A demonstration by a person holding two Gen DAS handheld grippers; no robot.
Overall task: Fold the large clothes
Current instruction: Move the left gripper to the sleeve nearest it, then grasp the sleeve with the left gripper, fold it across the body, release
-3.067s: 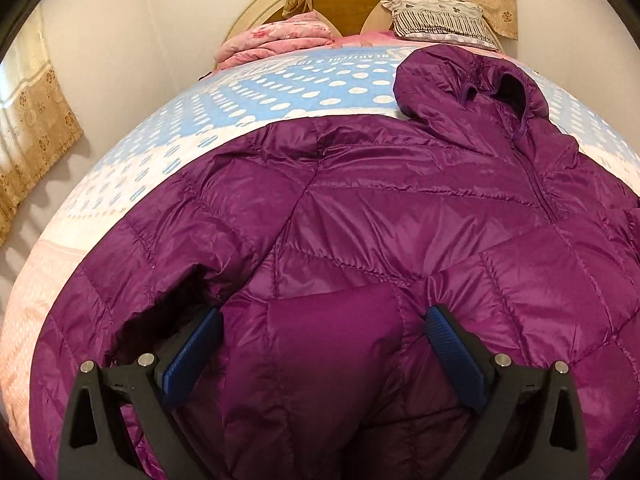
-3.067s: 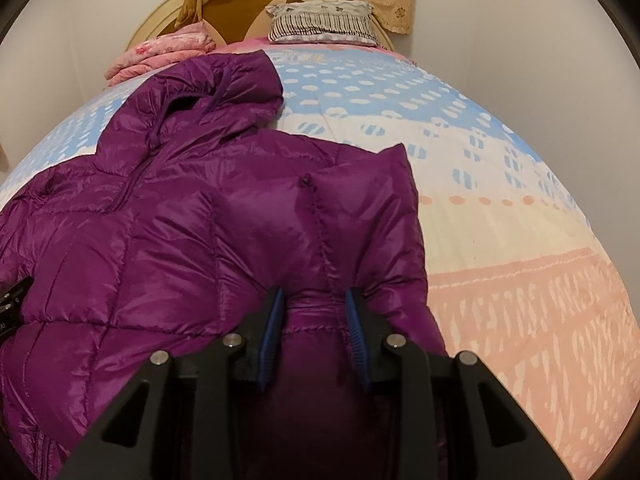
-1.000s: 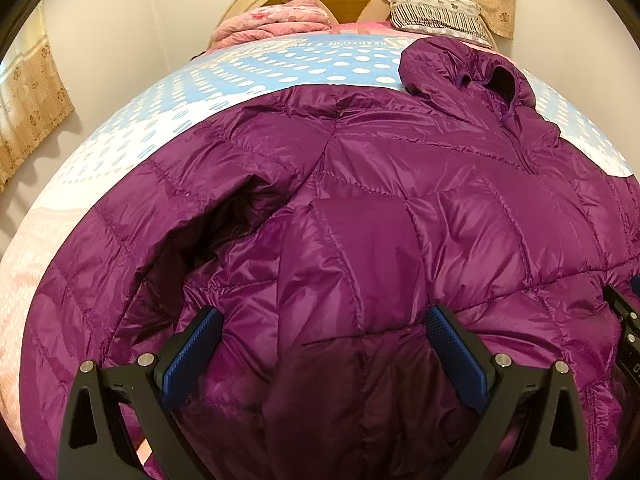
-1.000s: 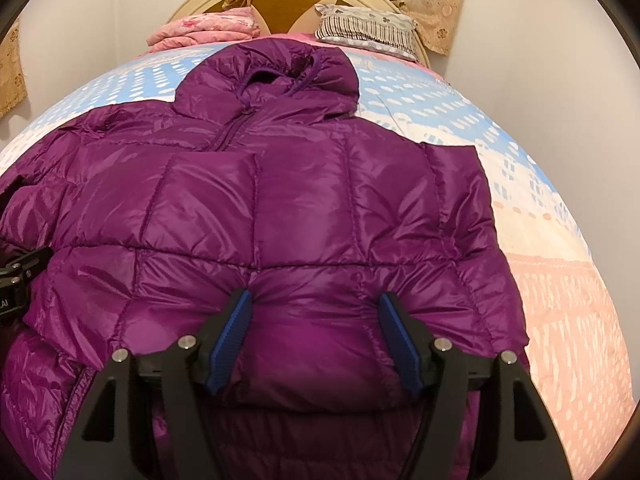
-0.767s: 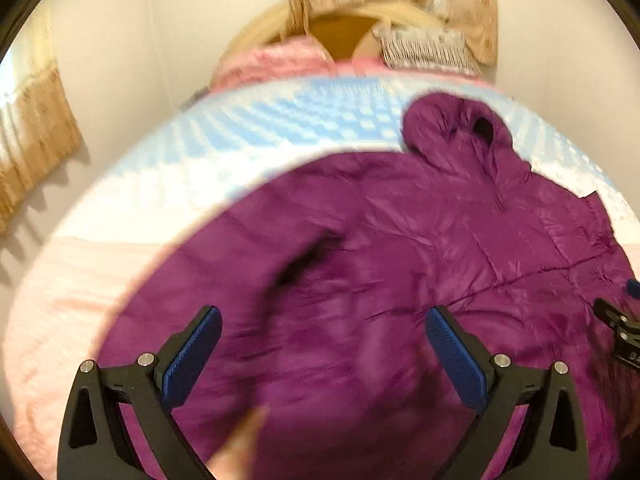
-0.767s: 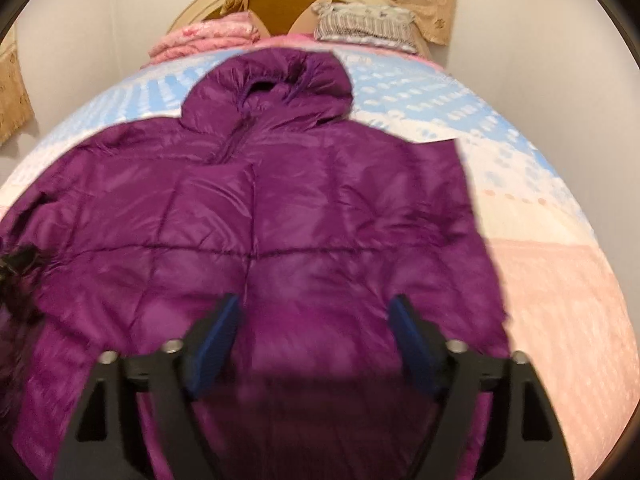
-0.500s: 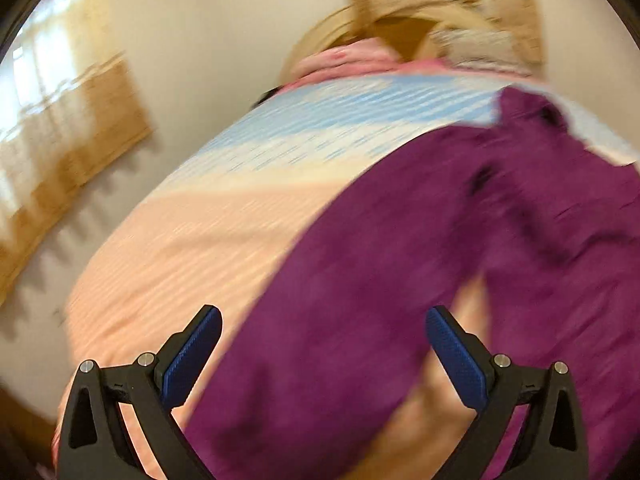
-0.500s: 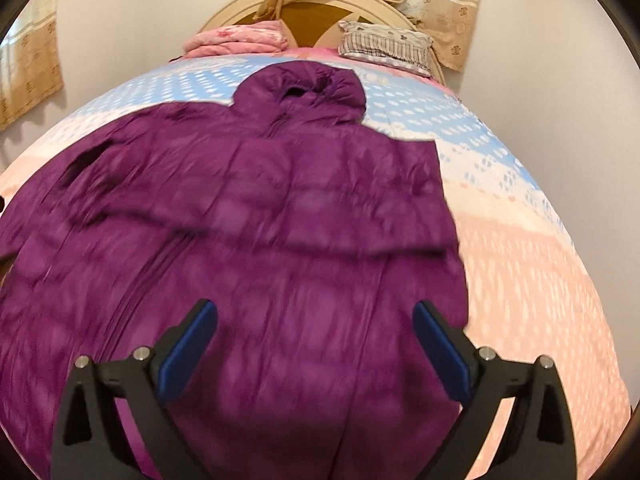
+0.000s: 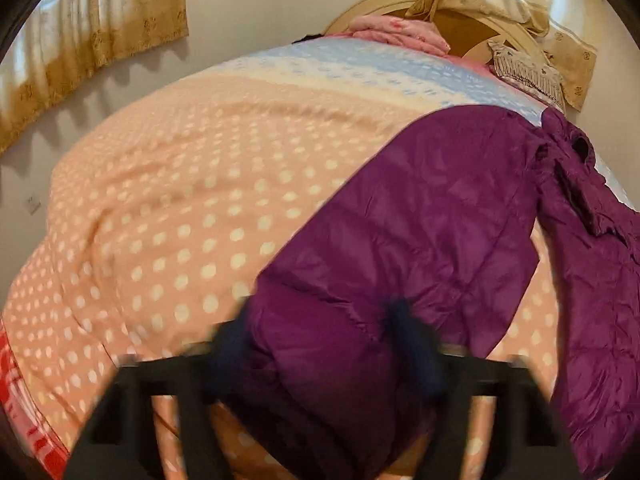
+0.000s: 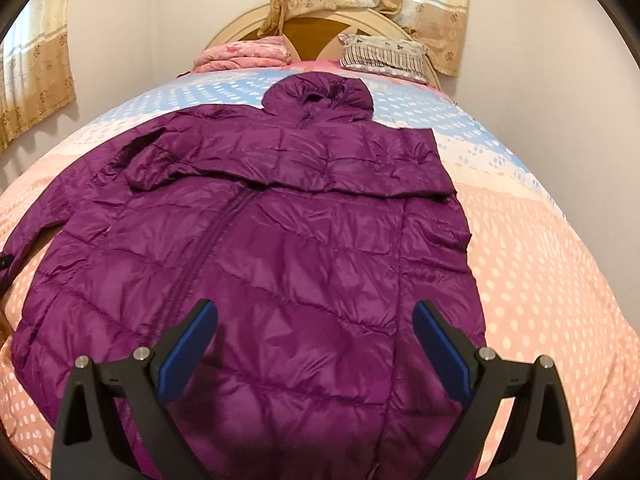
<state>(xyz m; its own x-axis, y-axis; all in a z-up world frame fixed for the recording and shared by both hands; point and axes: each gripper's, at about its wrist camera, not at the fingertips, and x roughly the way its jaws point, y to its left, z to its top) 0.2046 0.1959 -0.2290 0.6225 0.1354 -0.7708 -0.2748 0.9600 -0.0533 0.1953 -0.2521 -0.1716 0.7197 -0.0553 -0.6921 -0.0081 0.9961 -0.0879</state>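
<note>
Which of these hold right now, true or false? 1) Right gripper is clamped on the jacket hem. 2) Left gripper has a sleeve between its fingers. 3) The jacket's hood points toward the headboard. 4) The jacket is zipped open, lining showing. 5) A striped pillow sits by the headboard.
1) False. The right gripper stands open above the purple puffer jacket, holding nothing.
2) True. The left gripper has just been closing, with the jacket's sleeve between its blurred fingers.
3) True. The hood lies at the far end, toward the headboard.
4) False. The zipper is closed; only the quilted outer shell shows.
5) True. The striped pillow rests against the headboard.
</note>
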